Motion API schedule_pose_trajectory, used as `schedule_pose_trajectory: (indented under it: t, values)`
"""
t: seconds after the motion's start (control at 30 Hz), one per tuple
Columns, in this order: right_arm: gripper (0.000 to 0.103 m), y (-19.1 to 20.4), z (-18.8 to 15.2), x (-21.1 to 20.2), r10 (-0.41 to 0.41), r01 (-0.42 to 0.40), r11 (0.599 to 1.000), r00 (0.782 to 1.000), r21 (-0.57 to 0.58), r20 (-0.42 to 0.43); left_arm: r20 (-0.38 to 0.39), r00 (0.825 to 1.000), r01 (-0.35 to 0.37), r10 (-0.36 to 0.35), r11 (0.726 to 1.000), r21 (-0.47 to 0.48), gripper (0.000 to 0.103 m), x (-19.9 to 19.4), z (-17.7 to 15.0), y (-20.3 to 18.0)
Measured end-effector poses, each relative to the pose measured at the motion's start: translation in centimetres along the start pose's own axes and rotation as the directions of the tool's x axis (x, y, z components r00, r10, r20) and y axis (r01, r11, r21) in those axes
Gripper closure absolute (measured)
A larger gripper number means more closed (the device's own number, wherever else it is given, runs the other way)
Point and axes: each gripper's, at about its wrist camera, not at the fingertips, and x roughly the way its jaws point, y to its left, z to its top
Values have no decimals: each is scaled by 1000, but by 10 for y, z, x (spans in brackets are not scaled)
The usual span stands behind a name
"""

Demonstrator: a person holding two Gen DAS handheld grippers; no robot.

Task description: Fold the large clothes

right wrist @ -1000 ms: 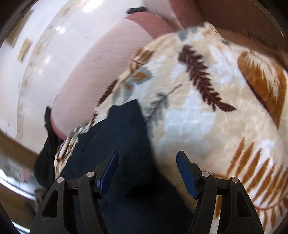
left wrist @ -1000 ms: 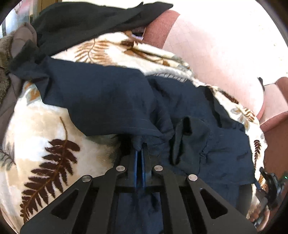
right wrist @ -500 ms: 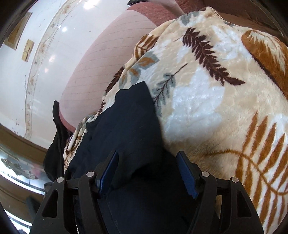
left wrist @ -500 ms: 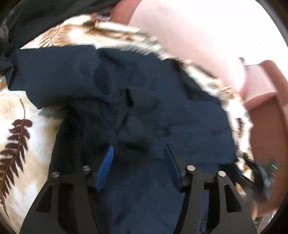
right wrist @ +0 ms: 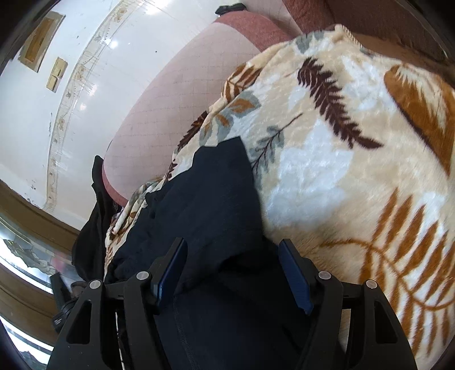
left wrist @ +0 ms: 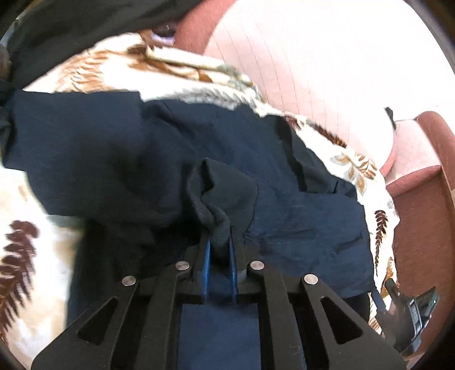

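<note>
A large navy garment (left wrist: 136, 159) lies crumpled on a cream blanket with a fern print (left wrist: 176, 68). My left gripper (left wrist: 219, 243) is shut on a bunched fold of the navy garment (left wrist: 219, 224) near its middle. In the right wrist view the same garment (right wrist: 210, 199) lies with a flat corner pointing away. My right gripper (right wrist: 233, 256) is open, its jaws wide apart over the garment's near edge, holding nothing. The blanket (right wrist: 355, 159) spreads to its right.
A black garment (left wrist: 85, 25) lies at the far edge of the blanket. A pink quilted sofa back (left wrist: 312, 57) rises behind, also in the right wrist view (right wrist: 182, 94). The other gripper (left wrist: 409, 313) shows at lower right. A white wall (right wrist: 42, 113) stands left.
My left gripper let go of one fold, opened, moved right over the garment and has shut on another bunched fold. My right gripper stayed open and moved slightly back along the garment.
</note>
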Motion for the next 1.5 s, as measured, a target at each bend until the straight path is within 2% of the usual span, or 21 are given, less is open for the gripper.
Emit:
schedule_pose_trajectory:
  t: [0.1, 0.23, 0.33, 0.4, 0.47, 0.5, 0.53, 0.57, 0.67, 0.7, 0.77, 0.8, 0.83, 0.9, 0.93, 1.0, 1.1, 1.17, 1.3, 1.37, 1.5]
  values:
    - [34, -3, 7, -2, -19, 19, 1000, 1000, 0, 16, 57, 997, -56, 54, 998, 18, 95, -18, -4, 9]
    - [34, -7, 17, 6, -33, 33, 999, 999, 16, 11, 119, 980, -163, 159, 986, 20, 95, -29, -8, 21]
    - [31, -4, 22, 28, -33, 34, 999, 999, 23, -25, 84, 985, -155, 153, 988, 14, 95, -19, -9, 28]
    - [31, 1, 21, 52, -27, 29, 999, 996, 23, -88, 58, 986, -159, 158, 987, 23, 95, -12, -10, 27]
    - [44, 8, 16, 68, 12, -10, 1000, 991, 18, -132, 52, 986, -160, 158, 987, 34, 95, -9, -12, 24]
    - [93, 20, 14, 72, 26, -33, 998, 988, -47, -150, 57, 986, -160, 158, 986, 39, 94, -9, -13, 23]
    - [98, 32, 14, 69, 3, -20, 991, 992, -133, -129, 59, 987, -154, 151, 987, 42, 94, -8, -13, 24]
    - [98, 41, 15, 59, -27, 13, 982, 997, -187, -74, 51, 988, -145, 143, 989, 41, 94, -6, -14, 25]
    - [98, 36, 20, 40, -50, 56, 984, 998, -167, 39, -11, 989, -149, 150, 987, 57, 91, 17, -18, 28]
    - [96, 31, 21, 45, -76, 78, 984, 997, -159, 15, -39, 986, -162, 165, 985, 64, 90, 27, -20, 29]
    - [94, 11, 15, 76, -197, 175, 974, 968, -142, -155, -35, 988, -150, 153, 986, 67, 89, 28, -22, 32]
    - [92, 9, 12, 75, -190, 170, 976, 969, -133, -159, -34, 992, -120, 122, 991, 64, 89, 21, -21, 34]
    - [85, 11, 12, 68, -192, 174, 976, 973, -133, -130, -33, 996, -77, 79, 996, 46, 88, 12, -21, 39]
    - [81, 28, 14, 38, -232, 231, 961, 973, -152, 9, -32, 999, -37, 38, 999, 27, 83, -2, -23, 49]
    - [77, 39, 13, 25, -203, 211, 964, 977, -164, 63, -31, 999, -33, 34, 999, 26, 83, -10, -24, 55]
    - [61, 59, 10, 12, -133, 150, 971, 986, -187, 102, -25, 999, -42, 43, 999, 31, 82, -21, -25, 66]
    - [59, 109, -10, 27, -27, 29, 959, 1000, -282, 11, 2, 997, -78, 78, 997, -1, 76, -38, -18, 93]
    - [59, 138, -30, 48, -1, -22, 947, 997, -321, -72, 23, 991, -130, 131, 991, -40, 63, -48, -6, 116]
    - [59, 192, -84, 105, 29, -126, 918, 967, -375, -253, 54, 972, -219, 228, 966, -137, 61, -63, 30, 170]
    - [59, 214, -102, 121, 39, -154, 906, 957, -394, -286, 60, 962, -252, 266, 951, -178, 53, -66, 49, 195]
    - [59, 250, -127, 155, 104, -238, 893, 935, -382, -339, 58, 955, -265, 290, 926, -268, 49, -62, 77, 236]
